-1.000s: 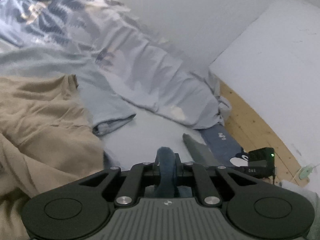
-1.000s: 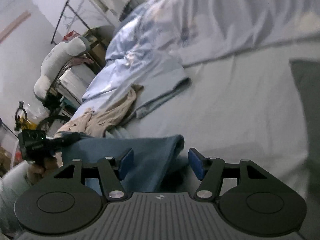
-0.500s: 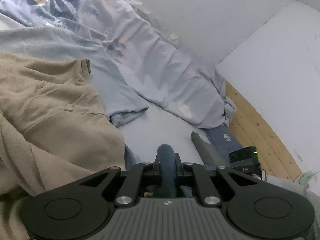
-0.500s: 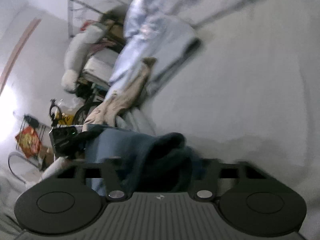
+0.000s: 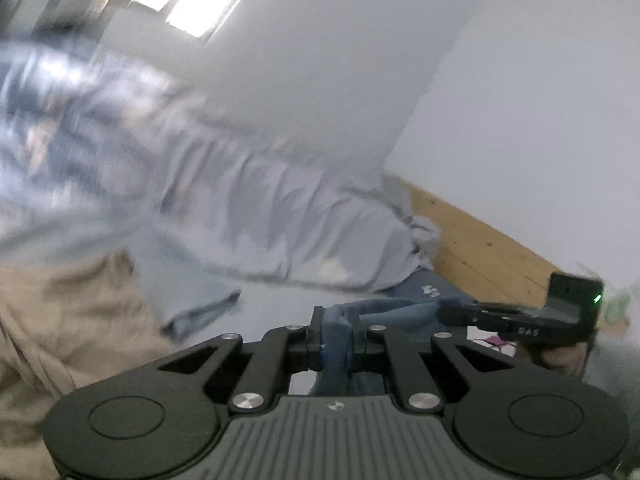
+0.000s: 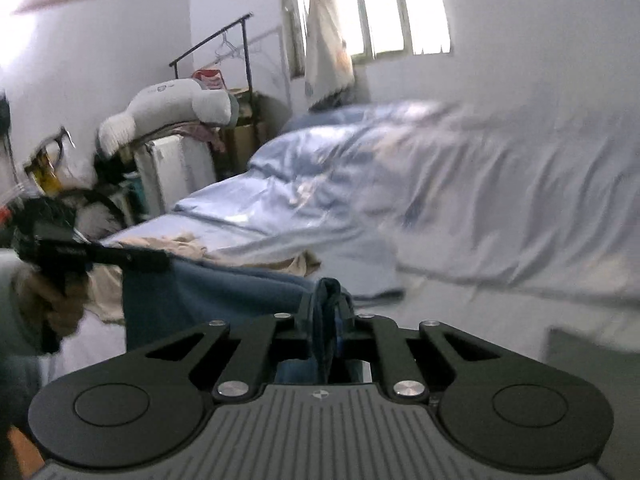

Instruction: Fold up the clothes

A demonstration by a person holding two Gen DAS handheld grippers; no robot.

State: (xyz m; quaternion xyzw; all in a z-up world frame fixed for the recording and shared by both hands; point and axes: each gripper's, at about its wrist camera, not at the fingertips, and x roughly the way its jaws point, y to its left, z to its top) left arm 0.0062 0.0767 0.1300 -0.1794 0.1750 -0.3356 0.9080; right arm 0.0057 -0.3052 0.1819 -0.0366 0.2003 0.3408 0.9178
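Observation:
A blue garment (image 6: 208,300) hangs stretched between my two grippers above the bed. My left gripper (image 5: 336,340) is shut on one bunched edge of the blue garment (image 5: 392,312). My right gripper (image 6: 326,312) is shut on the other bunched edge. The right gripper shows in the left wrist view (image 5: 460,314) at the right, and the left gripper shows in the right wrist view (image 6: 160,260) at the left. The cloth between them is taut along the top and droops below.
A beige garment (image 5: 60,320) lies on the bed at the left, also in the right wrist view (image 6: 180,244). A pale blue duvet (image 6: 440,184) is piled across the bed. A wooden bed edge (image 5: 480,256) runs along the white wall. Clutter and a clothes rack (image 6: 216,52) stand beyond the bed.
The right gripper has shut on the blue garment. Both grippers have lifted and tilted up, so the views now show wall and window, with the garment raised and stretched between them.

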